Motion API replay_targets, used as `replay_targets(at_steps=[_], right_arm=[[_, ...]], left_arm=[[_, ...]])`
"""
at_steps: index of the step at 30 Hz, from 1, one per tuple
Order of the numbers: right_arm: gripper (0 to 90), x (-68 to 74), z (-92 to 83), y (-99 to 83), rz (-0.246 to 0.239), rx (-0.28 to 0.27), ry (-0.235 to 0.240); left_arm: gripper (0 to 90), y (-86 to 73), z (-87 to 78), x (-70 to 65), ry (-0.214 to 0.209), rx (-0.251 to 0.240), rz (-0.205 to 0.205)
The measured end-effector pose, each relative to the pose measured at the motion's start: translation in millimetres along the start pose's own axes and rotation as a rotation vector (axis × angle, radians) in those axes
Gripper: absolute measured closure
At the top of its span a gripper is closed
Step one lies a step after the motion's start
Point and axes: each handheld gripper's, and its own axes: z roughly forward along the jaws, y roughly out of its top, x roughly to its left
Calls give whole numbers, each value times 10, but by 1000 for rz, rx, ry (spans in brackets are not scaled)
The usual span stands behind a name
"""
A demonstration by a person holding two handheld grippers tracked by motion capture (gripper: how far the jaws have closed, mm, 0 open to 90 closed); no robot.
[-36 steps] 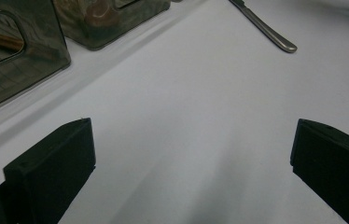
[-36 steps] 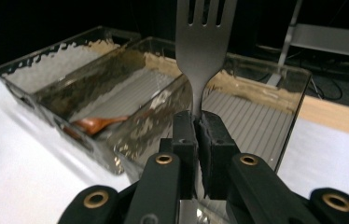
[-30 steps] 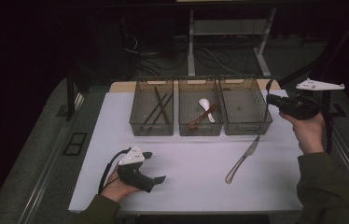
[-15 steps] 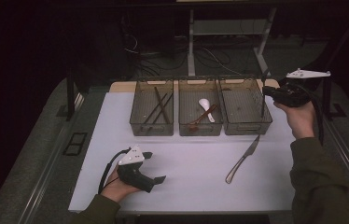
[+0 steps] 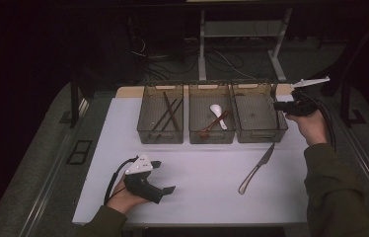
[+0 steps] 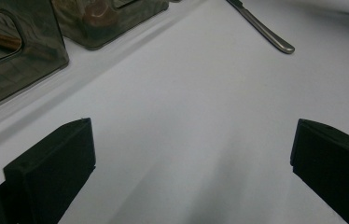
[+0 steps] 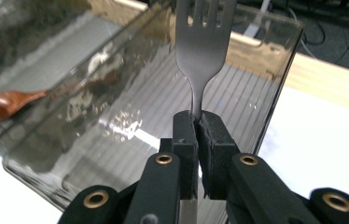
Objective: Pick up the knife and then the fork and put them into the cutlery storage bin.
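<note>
My right gripper [image 7: 197, 122] is shut on the neck of a metal fork [image 7: 204, 42], whose tines point away from me over the clear right-hand bin [image 7: 275, 74]. In the high view the right gripper [image 5: 278, 105] hovers at that bin's [image 5: 259, 134] right rim. Low on the white table, my left gripper [image 5: 166, 176] rests in the person's hand; its jaws stand wide open with bare table between them [image 6: 191, 154]. A metal knife [image 5: 257, 168] lies on the table in front of the right bin, its handle end [image 6: 268, 35] seen in the left gripper view.
Three clear bins stand in a row at the back. The left bin [image 5: 160, 136] holds dark chopsticks [image 5: 167, 112]. The middle bin [image 5: 211, 137] holds a white spoon [image 5: 216, 111] and a brown one [image 5: 211, 127]. Dark floor and cables lie beyond the table [image 5: 197, 187].
My right gripper has moved left and slightly lower with the fork, from beside the right bin to over its right rim. The left gripper has stayed put.
</note>
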Motion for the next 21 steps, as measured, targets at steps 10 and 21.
replay_targets(at_steps=[10,21], right_arm=[[848,-8,160,-32,-9,114,1],[841,6,313,-31,-2,151,-4]], left_arm=[[0,0,7,-2,-3,3,1],[0,0,10,-2,-5,8,5]])
